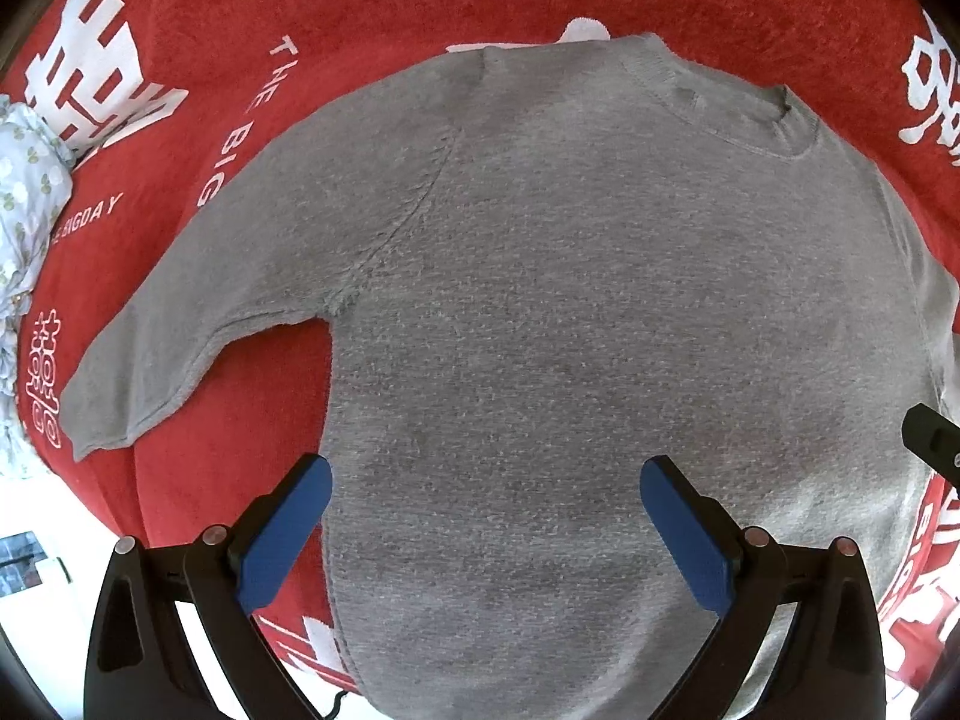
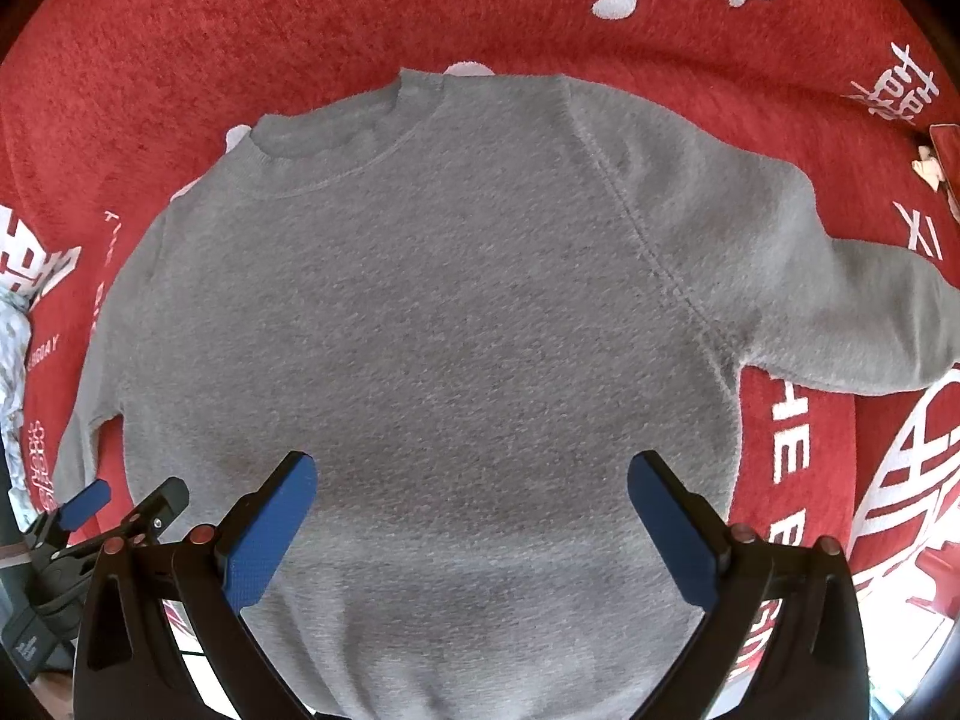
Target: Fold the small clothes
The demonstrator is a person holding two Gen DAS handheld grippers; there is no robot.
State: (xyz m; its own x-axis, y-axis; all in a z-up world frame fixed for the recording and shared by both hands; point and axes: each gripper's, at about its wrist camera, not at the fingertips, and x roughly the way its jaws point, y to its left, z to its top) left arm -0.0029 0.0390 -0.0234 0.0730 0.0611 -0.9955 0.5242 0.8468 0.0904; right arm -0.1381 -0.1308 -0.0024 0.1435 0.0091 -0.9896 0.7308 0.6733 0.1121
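A small grey knit sweater [image 1: 540, 300] lies flat, front up, on a red cloth, neck away from me, both sleeves spread out to the sides. It also shows in the right wrist view [image 2: 450, 330]. My left gripper [image 1: 486, 498] is open and empty above the sweater's lower left part, near its left side seam. My right gripper [image 2: 471, 495] is open and empty above the sweater's lower right part. The left sleeve [image 1: 150, 372] reaches down-left; the right sleeve [image 2: 870, 324] reaches right.
The red cloth [image 1: 240, 12] with white lettering covers the surface. A pale floral fabric [image 1: 24, 204] lies bunched at the far left. The left gripper [image 2: 90, 504] shows at the lower left of the right wrist view. A small reddish object [image 2: 948, 156] sits at the right edge.
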